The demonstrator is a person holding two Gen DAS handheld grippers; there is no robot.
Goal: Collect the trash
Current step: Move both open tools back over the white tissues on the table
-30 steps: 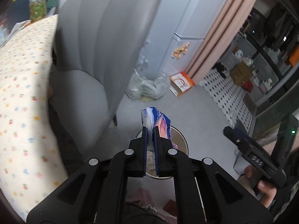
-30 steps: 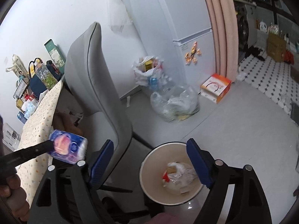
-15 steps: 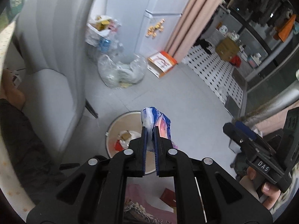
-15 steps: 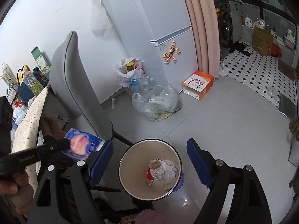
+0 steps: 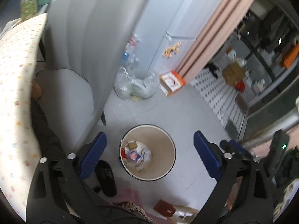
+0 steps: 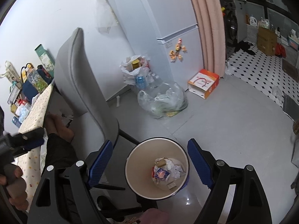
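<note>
1. The floor [image 6: 233,115] is pale grey, with a black-and-white tiled area at the far right.
2. A white fridge [image 6: 168,18] stands against the back wall, small magnets on its door, beside a pink curtain [image 6: 205,18].
3. A grey chair [image 6: 82,85] stands at the left, its seat facing a table [image 5: 13,85] covered with a dotted cloth.
4. A clear plastic bag [image 6: 164,100] of rubbish lies on the floor near the fridge, and a white bag [image 6: 134,69] of bottles and cans stands behind it against the wall.
5. An orange and white box [image 6: 203,84] lies by the foot of the curtain.
6. The round bin [image 6: 134,160] stands on the floor just beside the chair, directly below both grippers.
7. The left gripper [image 5: 149,153] hangs above the bin with its blue fingers [image 5: 93,155] spread wide and nothing between them.
8. The right gripper [image 6: 149,162] is likewise above the bin, fingers [image 6: 200,164] wide apart and holding nothing.
9. The blue and pink wrapper [image 6: 161,173] lies inside the bin on top of crumpled white paper [image 6: 175,166], near a small brown carton [image 6: 160,162].
</note>
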